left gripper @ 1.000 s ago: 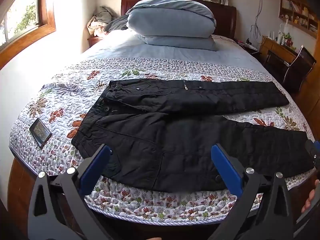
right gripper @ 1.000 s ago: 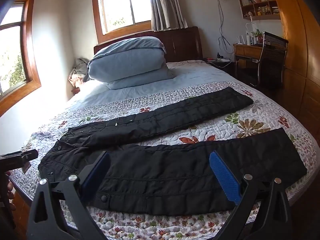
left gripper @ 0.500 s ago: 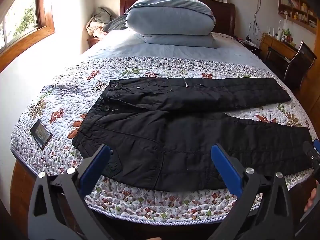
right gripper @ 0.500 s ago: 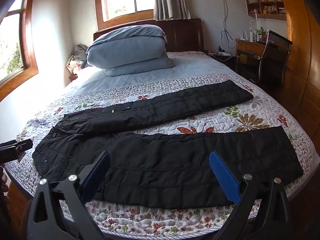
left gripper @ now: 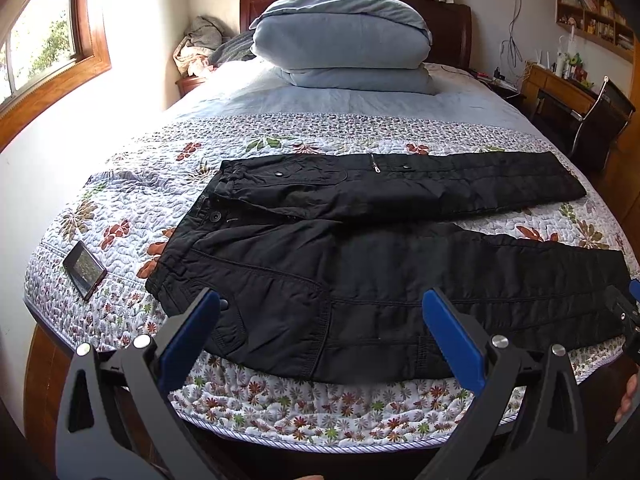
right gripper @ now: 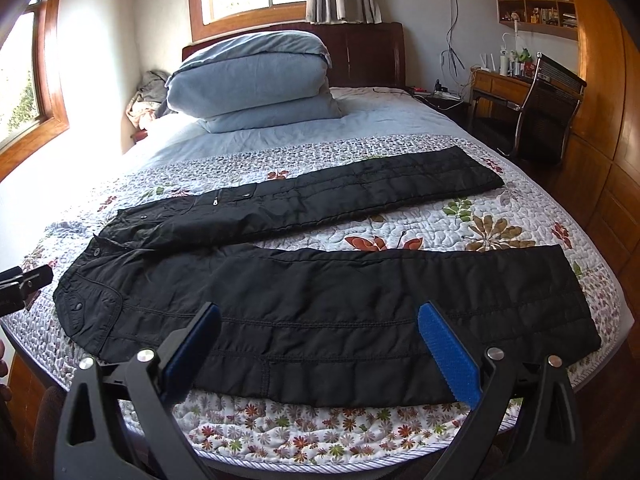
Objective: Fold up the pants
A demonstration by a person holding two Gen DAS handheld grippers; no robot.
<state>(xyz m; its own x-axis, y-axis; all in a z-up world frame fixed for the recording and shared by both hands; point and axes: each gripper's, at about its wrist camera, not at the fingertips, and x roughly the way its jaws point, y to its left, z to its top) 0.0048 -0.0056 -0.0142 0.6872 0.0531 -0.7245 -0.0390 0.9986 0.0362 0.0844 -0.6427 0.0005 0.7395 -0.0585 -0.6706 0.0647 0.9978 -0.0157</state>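
Black pants (left gripper: 360, 264) lie flat on the flowered quilt (left gripper: 120, 216), waist to the left and the two legs spread apart to the right. They also show in the right wrist view (right gripper: 320, 304). My left gripper (left gripper: 320, 312) is open and empty, held above the near edge of the bed, over the hip part of the near leg. My right gripper (right gripper: 316, 328) is open and empty, above the middle of the near leg. Neither touches the cloth.
A phone (left gripper: 85, 269) lies on the quilt left of the waist. Stacked blue bedding (left gripper: 344, 40) sits at the headboard. A desk and a chair (right gripper: 548, 108) stand to the right of the bed. The quilt's front edge (right gripper: 320, 452) is just below my fingers.
Both grippers have drifted slightly, the right view shifting left along the near leg. The pants have not moved and both grippers stay open.
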